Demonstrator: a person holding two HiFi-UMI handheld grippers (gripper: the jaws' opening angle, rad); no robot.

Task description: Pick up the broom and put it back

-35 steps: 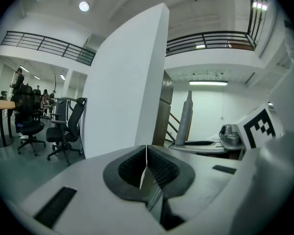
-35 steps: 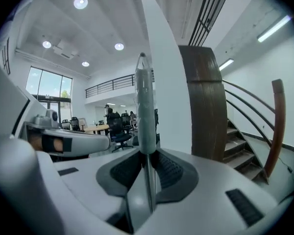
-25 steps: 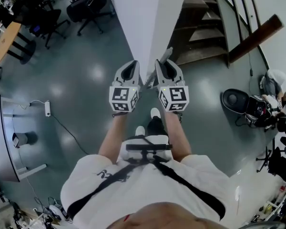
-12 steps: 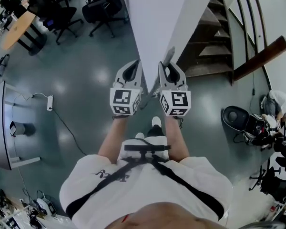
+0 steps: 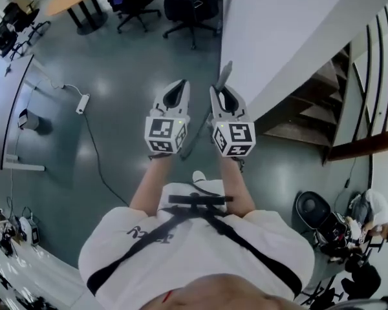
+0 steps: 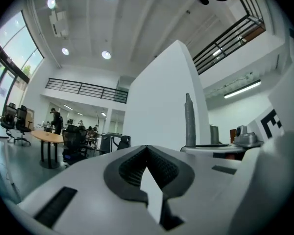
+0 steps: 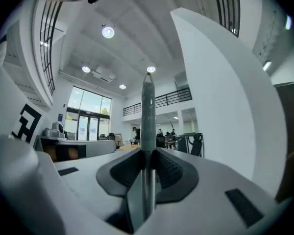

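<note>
The right gripper (image 7: 148,153) is clamped on the slim grey pole handle of the broom (image 7: 148,111), which stands upright between its dark ribbed pads and ends in a pointed tip above them. In the head view this handle (image 5: 226,73) slants from beyond the right gripper (image 5: 224,95) down between both arms toward the person's legs, where its lower part passes out of sight. The left gripper (image 6: 147,150) has its jaws pressed together with nothing between them, and it is held level just beside the right one, close to the handle (image 6: 188,121) but apart from it.

The tall white wall block (image 5: 278,37) rises ahead and to the right, its corner edge near the handle's tip. Brown wooden stairs (image 5: 307,112) lie beside the wall on the right. The glossy grey floor (image 5: 116,89) lies open ahead and to the left, up to black office chairs (image 5: 187,5) and a white power strip with its cable (image 5: 83,103).
</note>
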